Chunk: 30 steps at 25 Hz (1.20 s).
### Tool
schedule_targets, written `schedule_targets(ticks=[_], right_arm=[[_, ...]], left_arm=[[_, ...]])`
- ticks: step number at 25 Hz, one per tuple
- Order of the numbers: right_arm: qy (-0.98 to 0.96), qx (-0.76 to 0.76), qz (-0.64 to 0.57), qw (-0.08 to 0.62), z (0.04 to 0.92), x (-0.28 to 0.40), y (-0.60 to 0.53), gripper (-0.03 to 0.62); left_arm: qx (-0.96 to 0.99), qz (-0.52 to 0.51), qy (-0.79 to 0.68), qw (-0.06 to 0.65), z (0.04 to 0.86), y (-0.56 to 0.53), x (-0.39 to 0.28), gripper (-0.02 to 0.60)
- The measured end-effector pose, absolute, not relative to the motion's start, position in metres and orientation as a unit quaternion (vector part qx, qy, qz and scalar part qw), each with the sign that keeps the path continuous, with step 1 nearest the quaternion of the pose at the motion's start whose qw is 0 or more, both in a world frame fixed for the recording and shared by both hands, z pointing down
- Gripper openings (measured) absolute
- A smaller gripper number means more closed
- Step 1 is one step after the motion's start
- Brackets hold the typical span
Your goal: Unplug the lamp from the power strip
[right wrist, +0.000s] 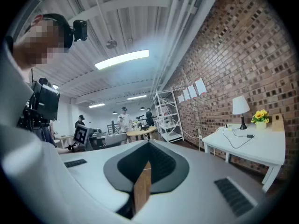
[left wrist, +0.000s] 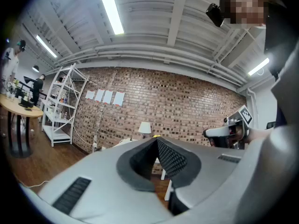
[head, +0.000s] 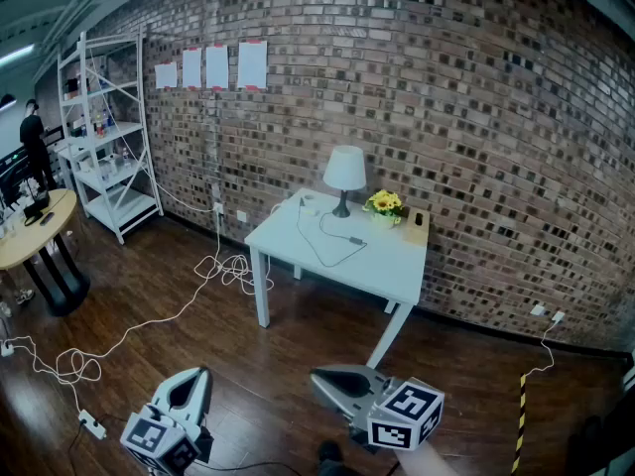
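Observation:
A white-shaded lamp [head: 343, 172] stands at the back of a white table [head: 392, 266] against the brick wall, well ahead of me. Its dark cord [head: 332, 248] loops over the tabletop towards a white power strip [head: 309, 205] at the table's back left. Both grippers hover low over the wooden floor, far from the table. My left gripper [head: 193, 376] and right gripper [head: 319, 377] have their jaws closed together, nothing between them. The lamp [left wrist: 145, 128] shows small in the left gripper view. In the right gripper view the lamp [right wrist: 240, 107] and table [right wrist: 261, 146] sit at the right.
Yellow flowers [head: 383, 204] and a small wooden block [head: 417, 224] stand beside the lamp. White cables [head: 228, 266] trail over the floor to another strip [head: 91, 424]. A white shelf rack [head: 109, 137] and a round table [head: 35, 231] stand at the left, a striped post [head: 519, 419] at the right.

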State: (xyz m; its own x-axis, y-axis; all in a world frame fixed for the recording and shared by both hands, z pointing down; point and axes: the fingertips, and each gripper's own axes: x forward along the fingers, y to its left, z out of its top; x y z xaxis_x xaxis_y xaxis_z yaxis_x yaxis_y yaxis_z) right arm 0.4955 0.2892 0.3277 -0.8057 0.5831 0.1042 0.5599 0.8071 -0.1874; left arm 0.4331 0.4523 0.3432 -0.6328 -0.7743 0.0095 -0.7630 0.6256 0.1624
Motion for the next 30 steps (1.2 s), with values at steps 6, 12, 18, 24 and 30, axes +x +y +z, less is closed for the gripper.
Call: schedule_targets(ticks=[6,12,18,24,30], right_arm=[[-0.950,-0.297,0.051,0.087,0.334,0.478,0.269,-0.014],[-0.955,-0.280,0.058,0.077,0.337,0.449,0.233,-0.014],[-0.958,-0.267,0.068,0.080,0.345,0.412,0.185,-0.014],[-0.960,-0.267,0.030,0.084,0.354,0.379,0.143,-0.014],[-0.955,-0.279,0.044,0.089,0.361,0.352,0.104,-0.014]], left_arm=[[0.431,-0.069,-0.898,0.048,0.345,0.435,0.418,0.014],[0.456,-0.025,-0.889,0.042,0.328,0.396,0.385,0.014],[0.471,-0.032,-0.880,0.049,0.325,0.342,0.350,0.014],[0.468,-0.042,-0.879,0.075,0.334,0.296,0.311,0.014],[0.468,-0.029,-0.879,0.089,0.336,0.249,0.285,0.014]])
